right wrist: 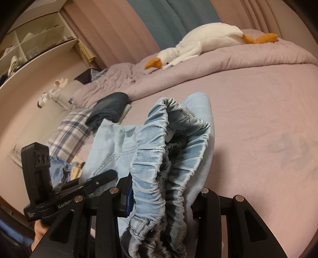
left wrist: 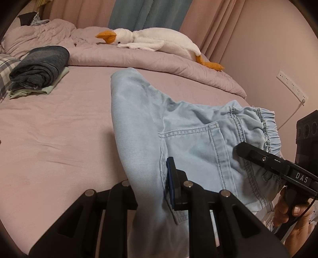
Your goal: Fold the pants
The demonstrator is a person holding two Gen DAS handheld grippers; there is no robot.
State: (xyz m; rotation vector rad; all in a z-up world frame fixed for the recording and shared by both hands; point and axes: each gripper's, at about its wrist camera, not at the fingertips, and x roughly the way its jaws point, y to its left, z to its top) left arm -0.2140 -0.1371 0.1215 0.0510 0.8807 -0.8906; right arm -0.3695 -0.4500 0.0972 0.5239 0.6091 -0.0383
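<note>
- The light blue denim pants with an elastic waistband (left wrist: 190,127) are held up over the pink bed sheet (left wrist: 59,127) by both grippers, with part of the cloth draped down toward the mattress.
- The left gripper (left wrist: 155,190) pinches a fold of the pants next to the stitched back pocket (left wrist: 190,139); cloth fills the gap between its black fingers, and a blue pad shows on the right-hand finger.
- The right gripper (right wrist: 161,198) is clamped on the gathered elastic waistband (right wrist: 159,158), which bunches thickly between its fingers and keeps them partly apart.
- In the left wrist view the right gripper (left wrist: 241,148) reaches in from the right side, its black finger lying on the waistband, and a hand (left wrist: 286,206) grips its handle.
- In the right wrist view the left gripper (right wrist: 111,174) shows at the lower left, touching the pants.
- A white plush goose with an orange beak and feet (left wrist: 155,39) lies on the rumpled pink duvet (left wrist: 139,57) at the far side of the bed.
- A folded dark blue garment (left wrist: 39,67) rests on a pale green folded piece (left wrist: 47,89), well apart from the pants.
- A plaid cloth (right wrist: 69,133) lies just beside that stack.
- Pink and blue curtains (left wrist: 139,13) hang behind the bed.
</note>
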